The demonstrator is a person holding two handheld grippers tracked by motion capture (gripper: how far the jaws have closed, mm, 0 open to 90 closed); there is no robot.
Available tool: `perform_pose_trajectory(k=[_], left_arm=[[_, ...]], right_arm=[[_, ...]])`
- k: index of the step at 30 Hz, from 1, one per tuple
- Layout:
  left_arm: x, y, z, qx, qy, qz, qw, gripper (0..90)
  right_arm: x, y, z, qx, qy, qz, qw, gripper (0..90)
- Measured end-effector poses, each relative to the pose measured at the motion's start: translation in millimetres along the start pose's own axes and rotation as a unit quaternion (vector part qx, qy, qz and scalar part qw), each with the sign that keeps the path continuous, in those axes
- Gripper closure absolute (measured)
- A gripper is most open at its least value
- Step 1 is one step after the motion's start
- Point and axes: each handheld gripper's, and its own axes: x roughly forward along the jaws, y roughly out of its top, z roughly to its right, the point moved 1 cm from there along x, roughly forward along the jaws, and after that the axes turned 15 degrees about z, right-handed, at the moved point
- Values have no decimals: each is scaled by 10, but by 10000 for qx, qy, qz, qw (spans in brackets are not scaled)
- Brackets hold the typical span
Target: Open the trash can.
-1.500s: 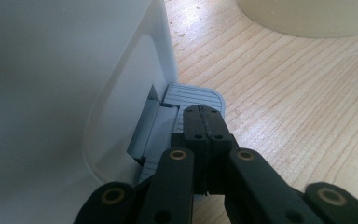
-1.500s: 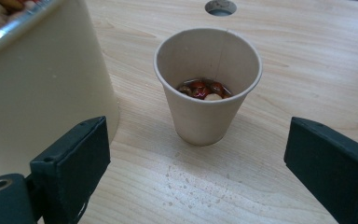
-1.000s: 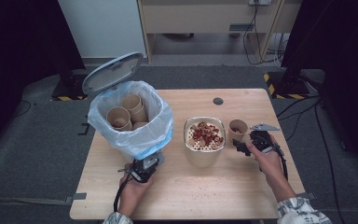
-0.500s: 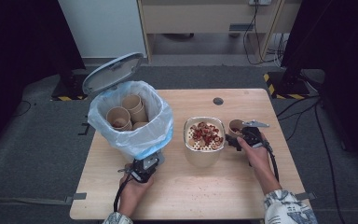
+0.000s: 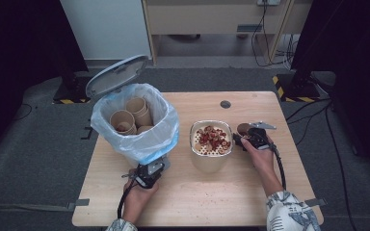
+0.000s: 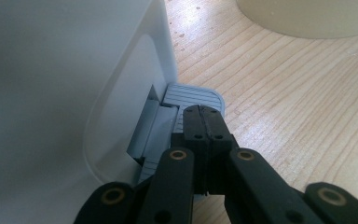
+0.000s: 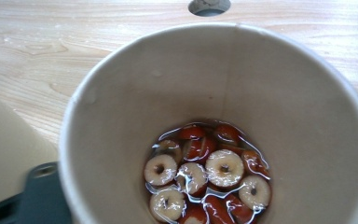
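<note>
Now the right gripper (image 5: pixel 244 136), jaws just closing, reaches level at the paper cup (image 7: pixel 214 121).

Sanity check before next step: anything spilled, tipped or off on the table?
Nothing stands out. The paper cup is upright with liquid and fruit slices inside, the strainer bowl sits level, and the bin is upright, lid open.

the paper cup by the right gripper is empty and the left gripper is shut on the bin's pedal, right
Not quite. The paper cup is not empty: the right gripper view shows red and white fruit slices lying in liquid at its bottom. The rest stands: the left gripper view shows the left gripper, jaws shut, at the bin's grey pedal.
</note>
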Motion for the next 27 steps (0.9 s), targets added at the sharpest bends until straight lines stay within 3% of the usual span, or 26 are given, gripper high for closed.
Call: perform_pose_trajectory(k=[8,27], left_arm=[[0,-1,-2,-1,-8,3,10000,893],[-1,-1,-4,3,-19,3,10000,893]], right_arm=[[-83,54,-18,-252,99,3,9996,291],[-530,521,16,-735,523,137,9958,311]])
